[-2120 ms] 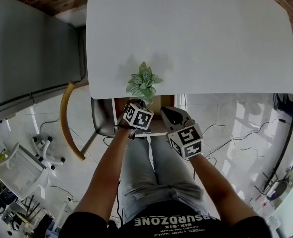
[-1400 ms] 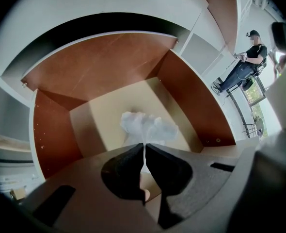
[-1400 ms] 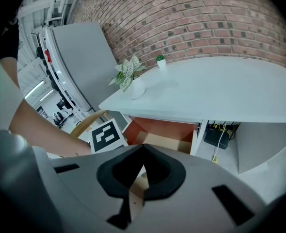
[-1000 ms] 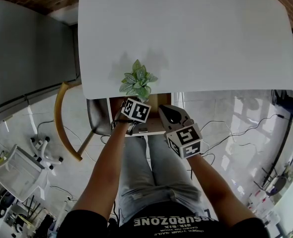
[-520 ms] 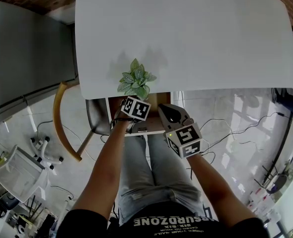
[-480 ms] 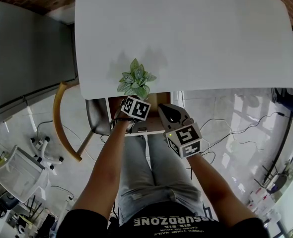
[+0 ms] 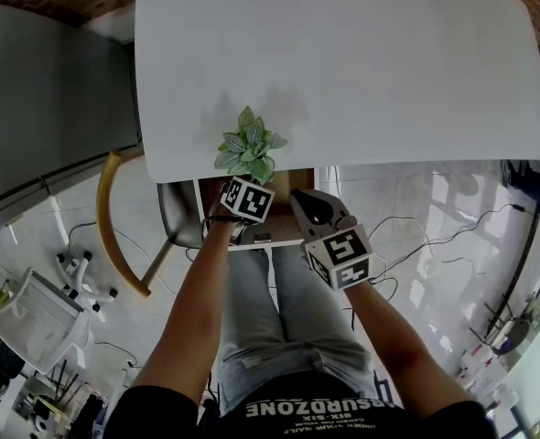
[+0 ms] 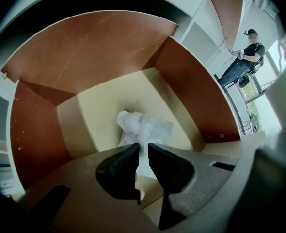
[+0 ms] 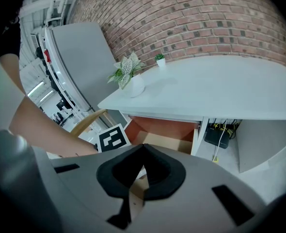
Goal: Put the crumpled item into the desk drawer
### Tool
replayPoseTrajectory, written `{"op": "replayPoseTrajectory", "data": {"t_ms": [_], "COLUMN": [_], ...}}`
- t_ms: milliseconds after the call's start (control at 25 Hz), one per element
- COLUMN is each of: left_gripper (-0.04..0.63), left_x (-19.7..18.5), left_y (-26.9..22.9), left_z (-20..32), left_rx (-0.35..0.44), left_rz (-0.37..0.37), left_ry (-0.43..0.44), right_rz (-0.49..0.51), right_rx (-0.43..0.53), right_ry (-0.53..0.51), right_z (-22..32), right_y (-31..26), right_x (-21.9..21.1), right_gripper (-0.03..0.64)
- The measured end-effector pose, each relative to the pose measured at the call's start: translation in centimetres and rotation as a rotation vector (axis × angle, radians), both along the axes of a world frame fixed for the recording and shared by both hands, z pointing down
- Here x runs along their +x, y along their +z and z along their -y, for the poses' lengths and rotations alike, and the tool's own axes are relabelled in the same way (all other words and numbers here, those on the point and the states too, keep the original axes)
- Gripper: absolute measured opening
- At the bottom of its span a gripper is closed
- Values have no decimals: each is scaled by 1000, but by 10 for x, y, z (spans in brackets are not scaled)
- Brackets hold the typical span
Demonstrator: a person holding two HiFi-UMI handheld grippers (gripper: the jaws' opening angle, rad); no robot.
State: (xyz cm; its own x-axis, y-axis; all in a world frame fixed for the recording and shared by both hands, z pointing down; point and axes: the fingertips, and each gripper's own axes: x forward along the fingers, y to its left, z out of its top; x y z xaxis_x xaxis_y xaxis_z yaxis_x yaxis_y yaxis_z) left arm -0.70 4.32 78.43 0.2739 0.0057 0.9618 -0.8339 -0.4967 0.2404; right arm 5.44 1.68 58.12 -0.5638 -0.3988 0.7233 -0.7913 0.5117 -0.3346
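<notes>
Left hand-held gripper [image 8: 143,148] opening around one crumpled item [image 8: 150,126].

The left gripper [image 8: 143,146] has edged up and left in the head view, deeper over the drawer [image 8: 196,96]. Its jaws, pressed together a second ago, are now opening, with the crumpled white item [image 8: 145,126] showing in the gap between them. The potted plant [image 7: 247,151] has slid left in that frame

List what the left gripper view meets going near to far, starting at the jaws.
Left gripper, its jaws opening with a strip of white showing between them → crumpled paper → back wall of the drawer.
</notes>
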Motion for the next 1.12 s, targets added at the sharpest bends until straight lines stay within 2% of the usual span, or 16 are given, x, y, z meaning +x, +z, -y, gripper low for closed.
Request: {"op": "replayPoseTrajectory", "data": {"t_ms": [320,680,1120], "left_gripper": [114,115,114], "left_x": [2,-5,-22], "left_y": [-10,-48,-94], "left_z": [0,8,1], "left_rx": [7,73,125], "left_rz": [-59,-100,-92], "left_ry": [-5,-88,-140], "right_rz": [-6,-10,-12], "right_rx": [8,11,29], "right_ry": [-18,-47,-85], "right_z": [2,0,5], "right_y": [-4,-14,-37], "right_x": [-4,-10,-21], "right_gripper": [-2,-2,-2]}}
